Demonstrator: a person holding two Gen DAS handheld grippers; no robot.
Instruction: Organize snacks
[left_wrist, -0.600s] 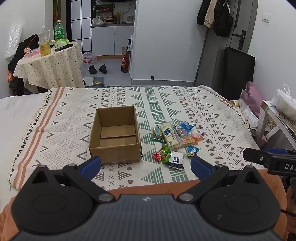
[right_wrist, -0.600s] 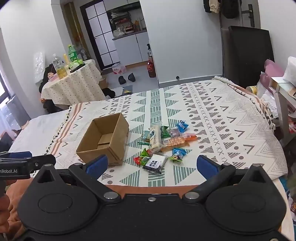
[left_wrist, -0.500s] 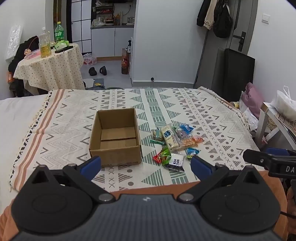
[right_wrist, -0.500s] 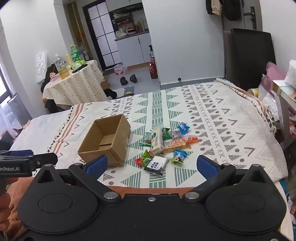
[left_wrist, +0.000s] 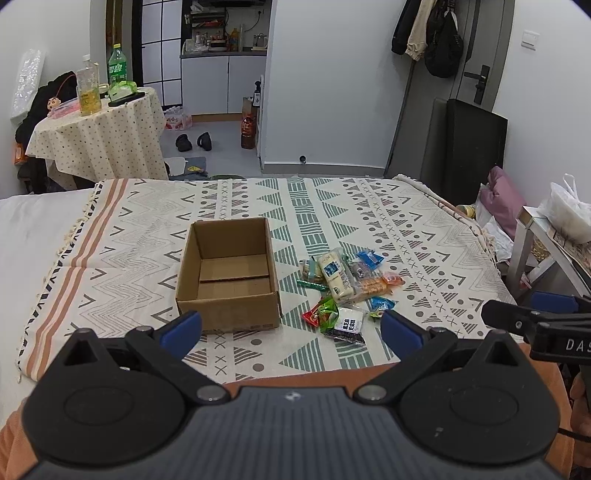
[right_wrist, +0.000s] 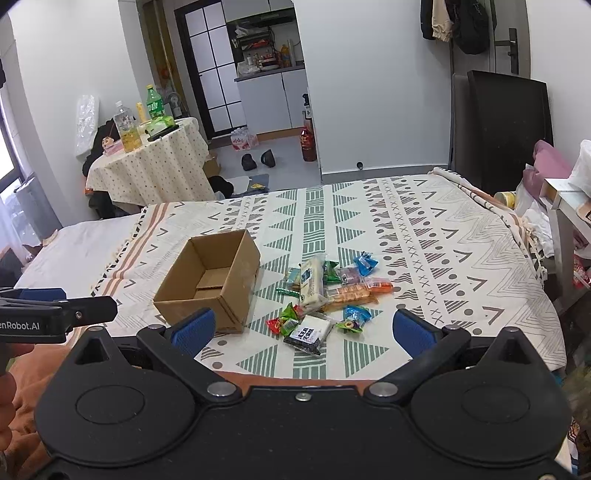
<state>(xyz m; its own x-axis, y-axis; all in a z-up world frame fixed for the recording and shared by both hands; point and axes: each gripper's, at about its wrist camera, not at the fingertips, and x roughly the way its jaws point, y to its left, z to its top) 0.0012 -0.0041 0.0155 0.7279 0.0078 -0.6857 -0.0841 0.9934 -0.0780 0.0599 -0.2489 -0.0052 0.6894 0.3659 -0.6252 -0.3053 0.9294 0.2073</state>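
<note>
- The left tongs (left_wrist: 290, 330) are spread wide with nothing between the blue pads, held above the near edge of the bed (left_wrist: 424, 236).
- The right tongs (right_wrist: 302, 330) are likewise spread wide and hold nothing, raised over the same near edge.
- An open cardboard box (left_wrist: 229, 275) stands upright on the patterned bedspread (right_wrist: 443, 229), with no snacks inside.
- The pile of snack packets (left_wrist: 343, 284) lies just right of the box, on the bedspread, close together and partly overlapping.
- A long white wafer packet (right_wrist: 310, 282) sits near the middle of the pile; a black-and-white packet (right_wrist: 308, 334) lies at its near edge, beside a green-and-red one (right_wrist: 284, 321).
- An orange cracker packet (right_wrist: 354, 293) lies to the right, with blue packets (right_wrist: 365, 263) around it.
</note>
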